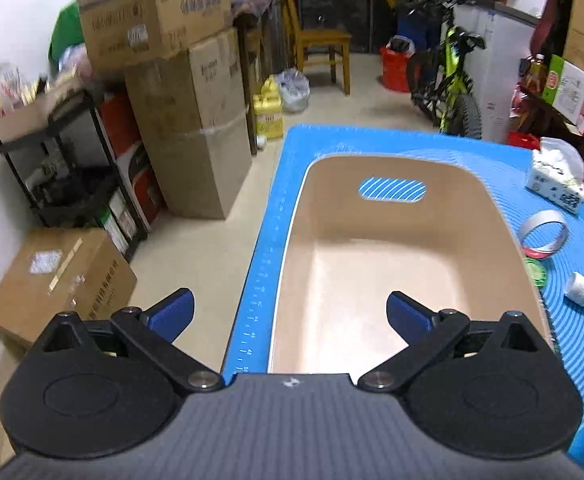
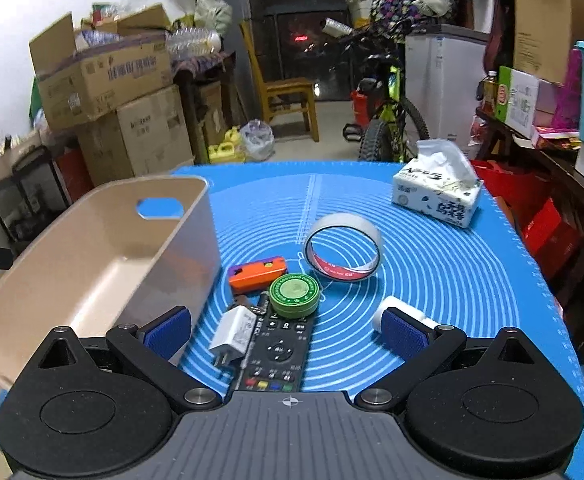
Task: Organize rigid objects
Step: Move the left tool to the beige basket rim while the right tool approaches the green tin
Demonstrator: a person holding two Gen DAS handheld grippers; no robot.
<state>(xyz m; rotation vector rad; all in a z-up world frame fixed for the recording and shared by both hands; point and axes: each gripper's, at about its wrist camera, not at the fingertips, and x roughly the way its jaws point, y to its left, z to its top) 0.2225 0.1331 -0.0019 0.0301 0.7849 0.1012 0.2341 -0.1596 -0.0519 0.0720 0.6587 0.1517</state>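
A beige plastic bin (image 1: 376,236) stands empty on the blue mat (image 1: 287,184); it also shows in the right wrist view (image 2: 187,216). My left gripper (image 1: 289,316) is open and empty above the bin's near left rim. My right gripper (image 2: 287,330) is open and empty above a black remote (image 2: 277,350). Beside the remote lie a white charger (image 2: 231,332), a green round tin (image 2: 294,294), an orange box (image 2: 257,274), a tape roll (image 2: 344,246) and a white bottle (image 2: 406,310), partly behind my right finger.
A tissue pack (image 2: 438,194) sits at the mat's far right. Cardboard boxes (image 1: 187,120), a black rack (image 1: 71,168), a wooden chair (image 1: 320,44) and a green bicycle (image 1: 452,80) stand on the floor beyond. Shelves (image 2: 540,128) with boxes line the right side.
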